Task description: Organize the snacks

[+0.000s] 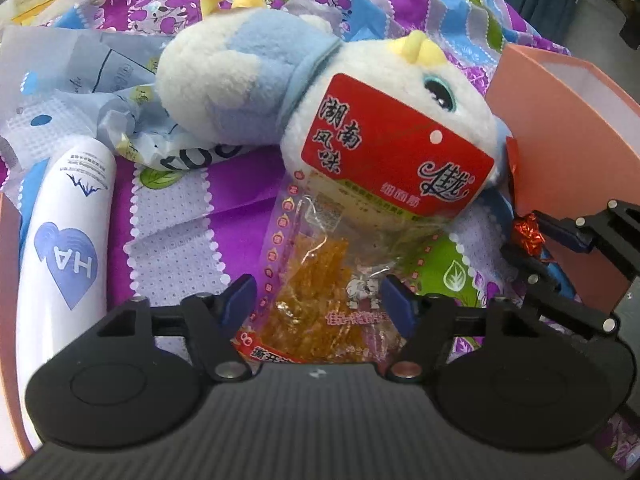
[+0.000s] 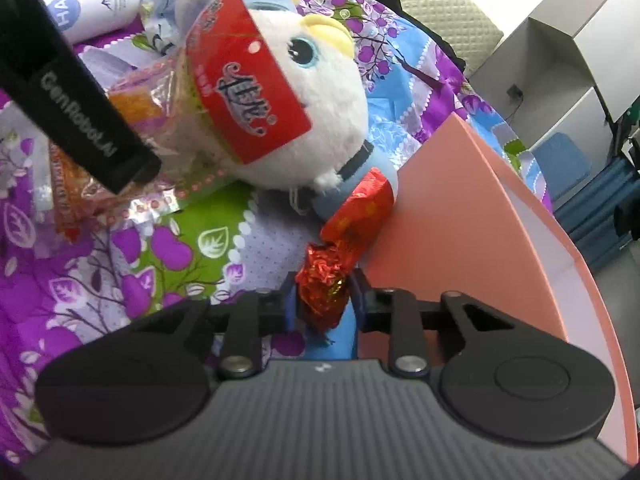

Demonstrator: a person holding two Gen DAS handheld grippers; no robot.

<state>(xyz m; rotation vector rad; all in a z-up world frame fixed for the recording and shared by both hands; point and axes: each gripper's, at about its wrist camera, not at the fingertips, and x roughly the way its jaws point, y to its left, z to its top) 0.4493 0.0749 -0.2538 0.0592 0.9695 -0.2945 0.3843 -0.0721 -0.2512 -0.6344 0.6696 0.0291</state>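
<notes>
Red foil candy point(image 2: 326, 280) is pinching between my right gripper point(image 2: 324, 300); lifting gently toward pink box point(image 2: 460, 216), while my left gripper point(image 1: 316, 300) is gaping around snack bag point(image 1: 320, 312).

I see two snacks on the purple floral bedspread point(image 1: 176, 216). The snack bag point(image 1: 340, 248) is a clear packet with a red header card printed in Chinese characters and orange-yellow strips showing through the film. Its top leans against the head of the plush toy point(image 1: 280, 92) and its lower end lies on the bedspread between my left gripper's point(image 1: 316, 300) spread fingers, not pinched. The red foil candy point(image 2: 344, 248) is a long twist-wrapped piece with crinkled ends. It lies beside the outer wall of the pink box point(image 2: 460, 208), and my right gripper point(image 2: 322, 300) has one twisted end pinched between its fingers.
</notes>
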